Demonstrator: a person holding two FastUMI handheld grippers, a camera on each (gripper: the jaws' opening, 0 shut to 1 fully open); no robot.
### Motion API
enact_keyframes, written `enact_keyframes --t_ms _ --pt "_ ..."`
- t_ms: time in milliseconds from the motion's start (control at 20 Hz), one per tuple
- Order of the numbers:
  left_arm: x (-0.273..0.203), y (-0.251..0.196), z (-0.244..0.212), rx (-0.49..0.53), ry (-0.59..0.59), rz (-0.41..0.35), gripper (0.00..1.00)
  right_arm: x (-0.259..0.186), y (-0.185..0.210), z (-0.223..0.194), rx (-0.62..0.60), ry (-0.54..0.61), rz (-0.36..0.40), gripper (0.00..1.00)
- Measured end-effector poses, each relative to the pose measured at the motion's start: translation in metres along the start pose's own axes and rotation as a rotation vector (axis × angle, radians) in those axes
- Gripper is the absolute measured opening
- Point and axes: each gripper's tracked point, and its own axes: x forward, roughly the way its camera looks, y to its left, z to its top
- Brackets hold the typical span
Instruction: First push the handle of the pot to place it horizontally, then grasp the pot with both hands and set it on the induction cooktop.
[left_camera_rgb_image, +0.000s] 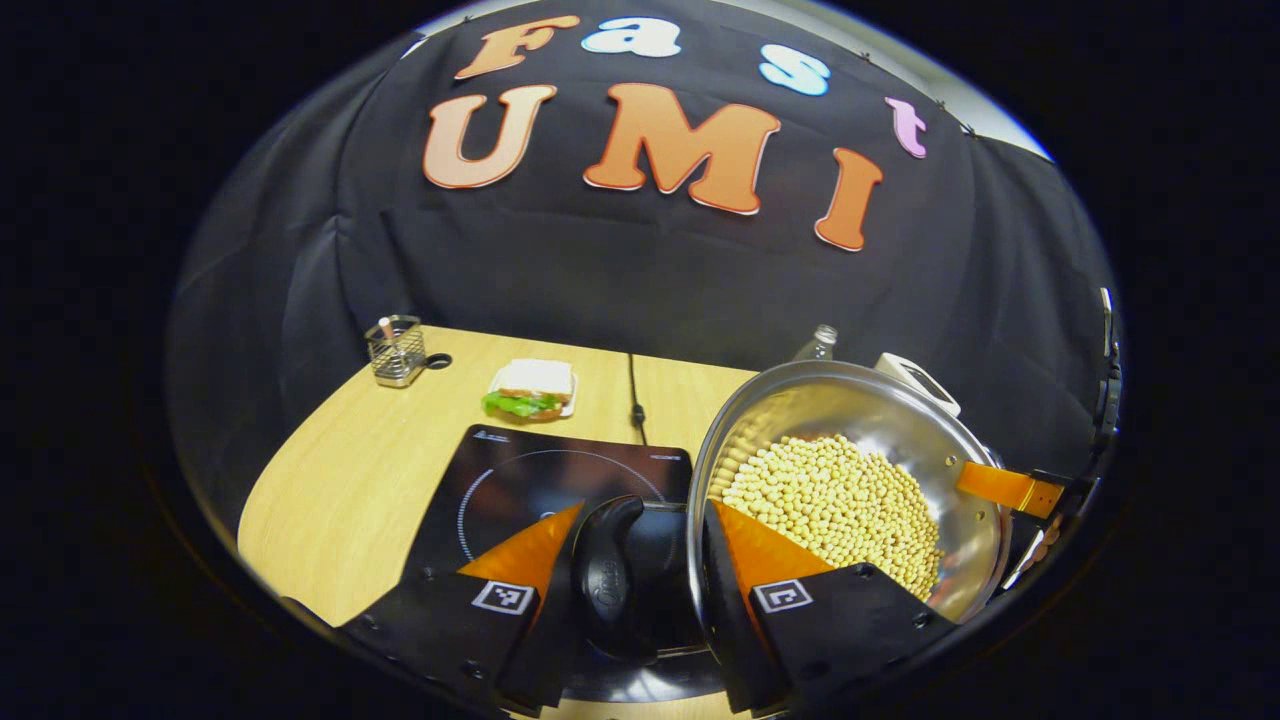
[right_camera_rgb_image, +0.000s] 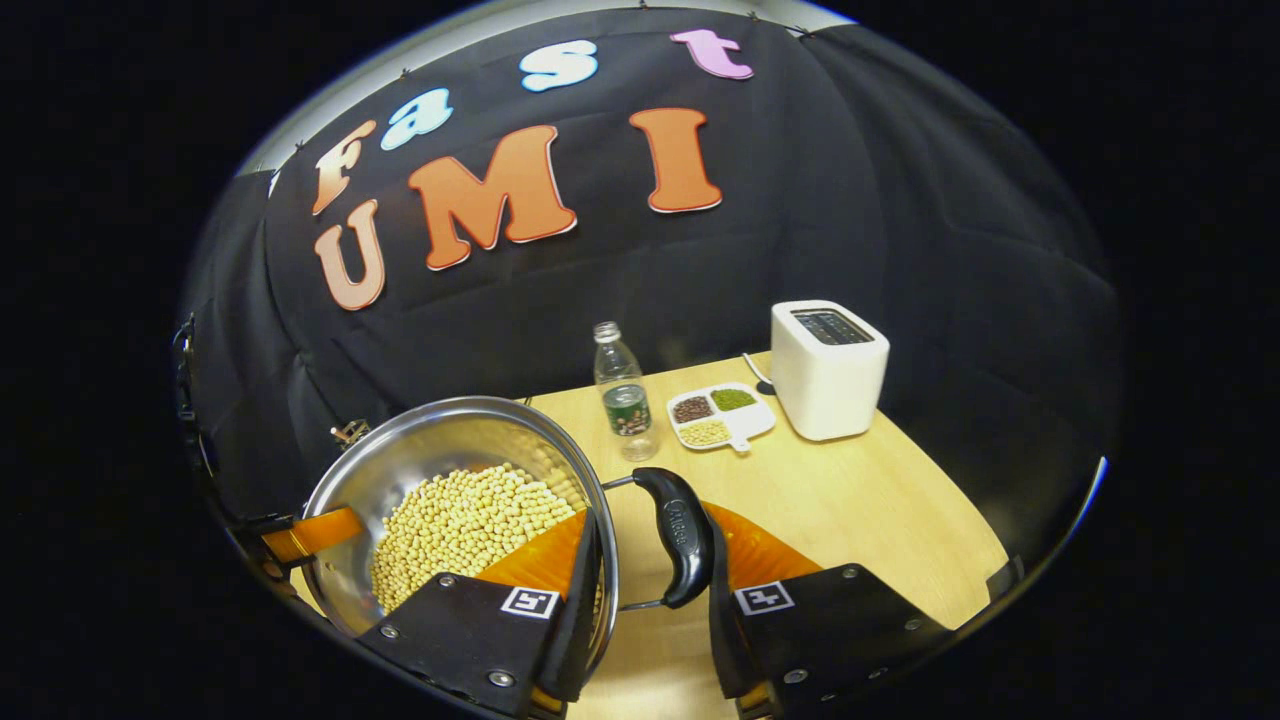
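Now both claws grip the bean-filled pot (left_camera_rgb_image: 850, 480) by its side handles: left claw (left_camera_rgb_image: 640, 560) and right claw (right_camera_rgb_image: 650, 565) pinching rim and handle, induction cooktop (left_camera_rgb_image: 520, 480) just ahead-left.

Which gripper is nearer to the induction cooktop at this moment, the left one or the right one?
Left. The left gripper holds the pot by its handle above the induction cooktop; the right gripper is at the pot's far handle, farther away.
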Motion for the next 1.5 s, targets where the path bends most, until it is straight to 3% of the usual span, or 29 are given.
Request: enact_keyframes --t_ms 200,400,750,1100,1500 --pt "-0.004 0.049 0.005 -0.032 -0.003 0.044 0.63 0.011 0.045 -0.005 -0.024 0.014 0.045 0.49" --pt "-0.007 0.094 0.007 -0.041 0.0 0.082 0.65 0.027 0.085 -0.014 -0.031 0.036 0.082 0.5" --pt "0.008 0.149 -0.006 -0.059 0.047 0.126 0.65 0.06 0.127 -0.038 -0.042 0.099 0.114 0.49" --pt "0.039 0.17 -0.02 -0.065 0.102 0.143 0.65 0.081 0.143 -0.059 -0.054 0.154 0.115 0.5" --pt "0.074 0.158 -0.012 -0.05 0.136 0.143 0.66 0.096 0.147 -0.077 -0.046 0.202 0.113 0.51"
